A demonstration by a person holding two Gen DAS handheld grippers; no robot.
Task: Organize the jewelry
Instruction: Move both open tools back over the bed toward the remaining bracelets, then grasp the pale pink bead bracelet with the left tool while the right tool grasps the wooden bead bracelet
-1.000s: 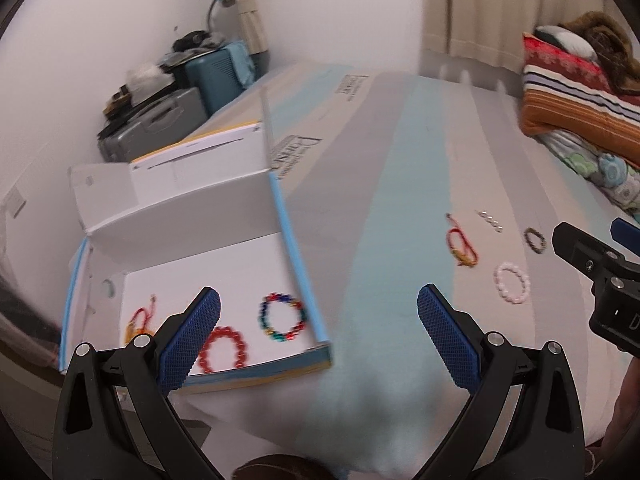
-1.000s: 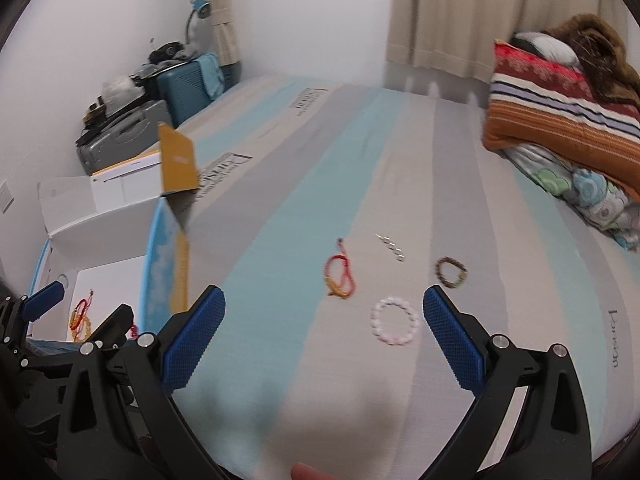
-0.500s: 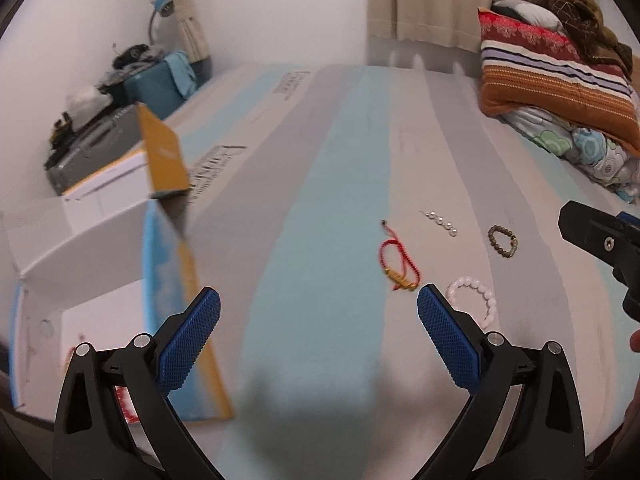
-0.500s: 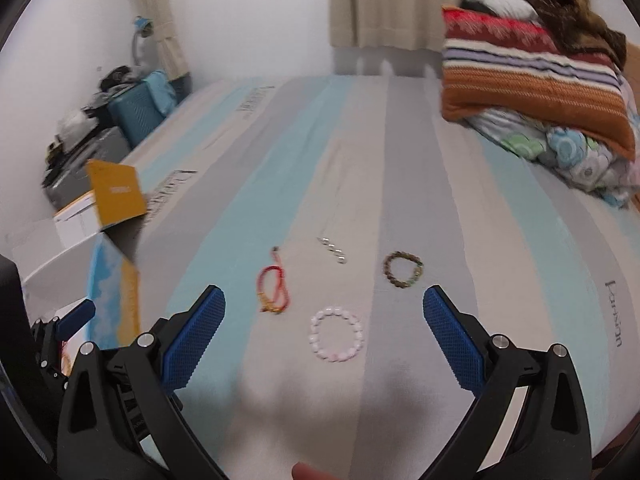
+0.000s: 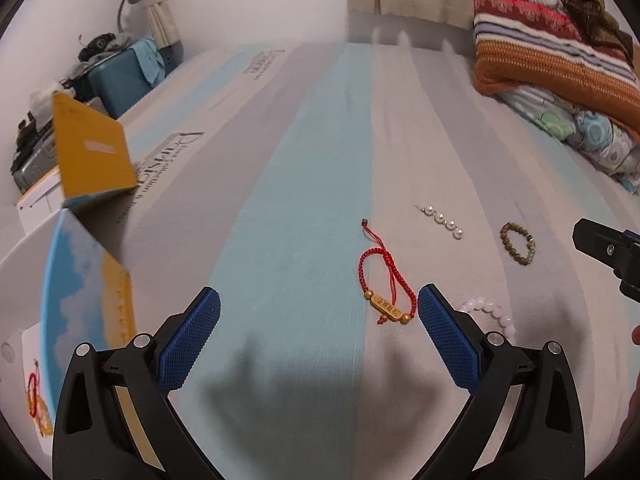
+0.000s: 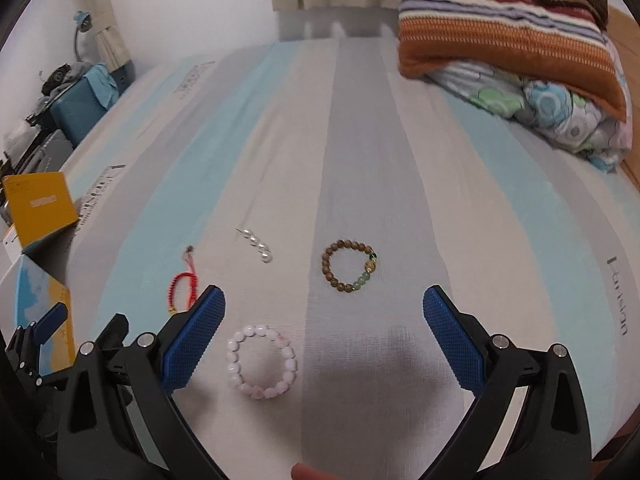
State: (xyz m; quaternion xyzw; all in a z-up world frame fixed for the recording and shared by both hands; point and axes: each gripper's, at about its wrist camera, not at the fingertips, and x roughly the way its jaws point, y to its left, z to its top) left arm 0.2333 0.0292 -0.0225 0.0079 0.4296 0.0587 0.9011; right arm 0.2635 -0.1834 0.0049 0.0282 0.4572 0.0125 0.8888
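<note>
Both grippers are held above a striped mattress [image 6: 360, 128] with their blue pads spread wide and nothing between them. The left gripper [image 5: 318, 334] is seen over the teal stripe, with a red cord bracelet [image 5: 386, 280] lying just inside its right pad. The right gripper [image 6: 324, 338] is seen over a pink bead bracelet [image 6: 262, 362], which lies near its left pad. A brown bead bracelet [image 6: 350, 266] is found farther off, between the 2 pads. A short strand of 4 pearls [image 5: 442, 218] lies farther off, between the red and brown bracelets. All 4 pieces rest flat on the mattress, apart from each other. At the left edge an open box [image 5: 86, 292] is seen, with a red piece [image 5: 34, 394] partly visible inside. Folded blankets [image 6: 508, 28] are stacked at the far right.
</note>
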